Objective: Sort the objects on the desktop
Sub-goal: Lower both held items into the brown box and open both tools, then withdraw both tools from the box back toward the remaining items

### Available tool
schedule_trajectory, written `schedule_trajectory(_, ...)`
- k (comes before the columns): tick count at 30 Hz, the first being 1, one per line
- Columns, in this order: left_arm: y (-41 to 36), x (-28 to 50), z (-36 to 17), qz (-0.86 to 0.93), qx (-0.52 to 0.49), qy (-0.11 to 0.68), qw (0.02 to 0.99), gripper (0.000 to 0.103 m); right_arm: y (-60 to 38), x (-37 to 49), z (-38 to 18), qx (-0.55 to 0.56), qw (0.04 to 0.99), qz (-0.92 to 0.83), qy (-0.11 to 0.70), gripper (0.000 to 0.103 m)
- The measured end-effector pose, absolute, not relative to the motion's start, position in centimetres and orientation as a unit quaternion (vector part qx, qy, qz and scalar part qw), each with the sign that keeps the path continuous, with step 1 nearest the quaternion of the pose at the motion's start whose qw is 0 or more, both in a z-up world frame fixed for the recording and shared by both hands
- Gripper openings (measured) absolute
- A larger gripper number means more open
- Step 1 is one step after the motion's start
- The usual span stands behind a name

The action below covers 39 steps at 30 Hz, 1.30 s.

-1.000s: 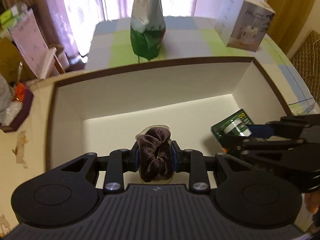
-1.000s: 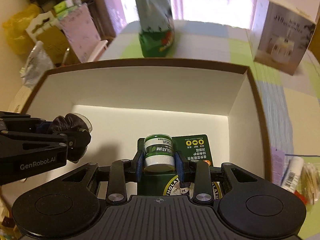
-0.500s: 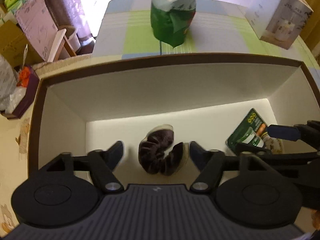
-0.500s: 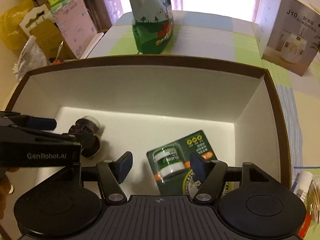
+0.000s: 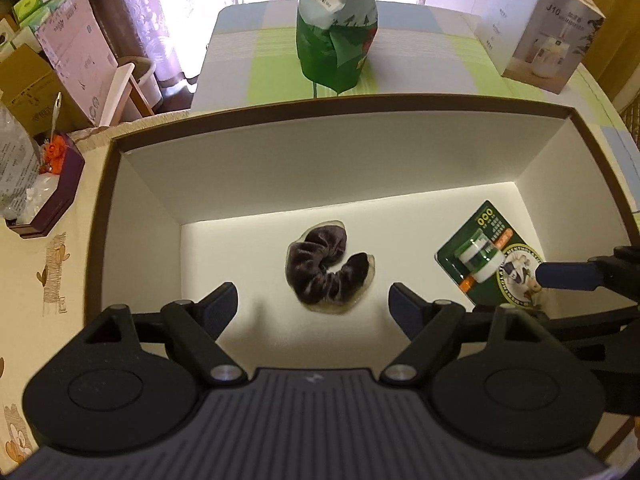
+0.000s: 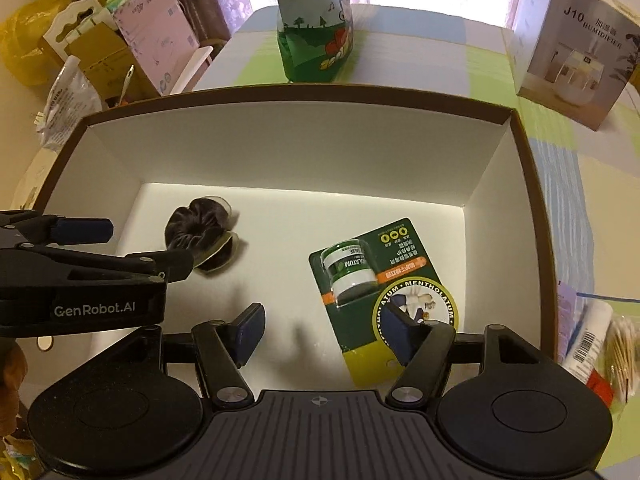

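left gripper (image 5: 312, 306) released scrunchie (image 5: 326, 270), right gripper (image 6: 320, 332) released balm pack (image 6: 384, 288), both backed away

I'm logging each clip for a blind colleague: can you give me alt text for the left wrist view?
The open left gripper hovers over a white-lined box, where a dark scrunchie lies loose on the floor between its fingers. A green carded balm jar lies at the box's right, with the right gripper beside it. Beyond the box stand a green bag and a humidifier carton.

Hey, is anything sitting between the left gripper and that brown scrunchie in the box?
Nothing visible. The left gripper is open just above the scrunchie, which lies alone on the box floor, well apart from the balm card.
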<state>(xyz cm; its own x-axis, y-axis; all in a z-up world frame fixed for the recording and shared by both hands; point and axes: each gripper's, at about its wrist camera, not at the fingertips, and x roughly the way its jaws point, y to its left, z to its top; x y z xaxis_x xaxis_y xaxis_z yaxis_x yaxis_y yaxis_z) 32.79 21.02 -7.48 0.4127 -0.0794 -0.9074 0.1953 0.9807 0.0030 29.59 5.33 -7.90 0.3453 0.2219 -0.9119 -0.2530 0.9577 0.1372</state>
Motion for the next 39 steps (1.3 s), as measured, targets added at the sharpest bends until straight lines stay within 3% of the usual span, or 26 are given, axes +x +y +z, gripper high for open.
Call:
schedule_trajectory(23, 21.0, 25.2, -0.8, -0.067, 0.051, 0.476, 0.875, 0.087, 3.7, 23.0, -1.1, -0.021, 0.864, 0.155, 0.478, 0.070)
schedule_trajectory(39, 20.9, 19.8, 1.4, -0.066, 0.041, 0.457, 0.886, 0.090, 2.3, 18.6, 0.5, -0.037, 0.872, 0.164, 0.460, 0.070)
